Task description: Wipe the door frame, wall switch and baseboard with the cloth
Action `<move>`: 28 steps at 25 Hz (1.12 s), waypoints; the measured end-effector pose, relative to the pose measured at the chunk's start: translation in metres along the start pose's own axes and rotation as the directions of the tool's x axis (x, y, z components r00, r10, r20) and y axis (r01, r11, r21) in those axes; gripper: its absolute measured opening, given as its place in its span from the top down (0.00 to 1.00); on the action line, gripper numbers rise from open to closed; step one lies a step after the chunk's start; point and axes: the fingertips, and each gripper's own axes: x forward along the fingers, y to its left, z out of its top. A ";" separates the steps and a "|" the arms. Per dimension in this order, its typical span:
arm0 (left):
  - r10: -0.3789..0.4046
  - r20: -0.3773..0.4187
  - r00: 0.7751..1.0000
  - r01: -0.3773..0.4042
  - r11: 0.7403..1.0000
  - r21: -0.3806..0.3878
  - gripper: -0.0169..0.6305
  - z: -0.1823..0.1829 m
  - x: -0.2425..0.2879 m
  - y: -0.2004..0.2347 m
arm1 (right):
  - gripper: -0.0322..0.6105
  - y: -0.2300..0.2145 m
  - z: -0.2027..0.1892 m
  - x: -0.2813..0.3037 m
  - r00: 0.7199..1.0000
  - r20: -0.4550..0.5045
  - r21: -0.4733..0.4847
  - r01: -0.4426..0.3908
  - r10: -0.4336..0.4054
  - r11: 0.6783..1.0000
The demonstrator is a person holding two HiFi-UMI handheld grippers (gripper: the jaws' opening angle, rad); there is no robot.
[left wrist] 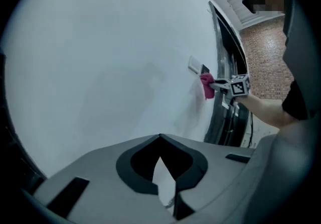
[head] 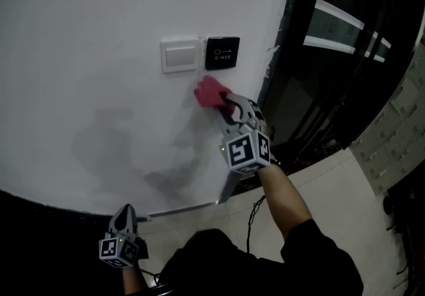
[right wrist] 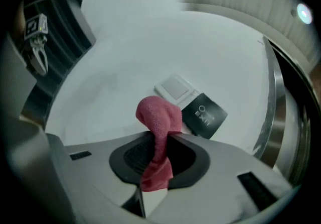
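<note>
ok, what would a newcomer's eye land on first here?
The pink cloth, pinched in the right gripper and held at the white wall just below the white wall switch and the black EXIT button. Next, the dark door frame to their right and grey smudges lower on the wall. The left gripper hangs low at the wall's foot, fingers together, holding nothing.

Your right gripper [head: 222,103] holds the red cloth [head: 210,91] on the white wall [head: 99,22], just beneath the wall switch [head: 180,55] and the exit button [head: 222,53] to its right.
</note>
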 end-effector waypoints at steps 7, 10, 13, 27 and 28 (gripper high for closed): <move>0.026 0.163 0.986 -0.039 0.997 0.074 0.97 0.034 -0.011 0.009 | 0.84 0.077 -0.069 -0.069 0.998 0.049 0.664 0.001 -0.045 0.748; -0.002 0.185 0.983 -0.021 0.993 0.120 0.97 0.044 -0.007 0.002 | 0.84 0.104 -0.089 -0.089 0.997 0.017 0.730 0.035 -0.069 0.683; -0.026 0.167 0.986 0.002 0.990 0.144 0.97 0.045 -0.009 -0.006 | 0.84 0.123 -0.108 -0.107 0.997 -0.023 0.766 0.062 -0.069 0.640; -0.021 0.139 0.990 0.012 0.998 0.067 0.97 0.038 -0.037 0.033 | 0.84 0.171 -0.118 -0.126 0.996 -0.092 0.799 0.065 0.015 0.598; -0.028 0.126 0.992 0.019 0.998 0.067 0.97 0.037 -0.039 0.038 | 0.84 0.178 -0.116 -0.126 0.995 -0.095 0.799 0.060 0.028 0.599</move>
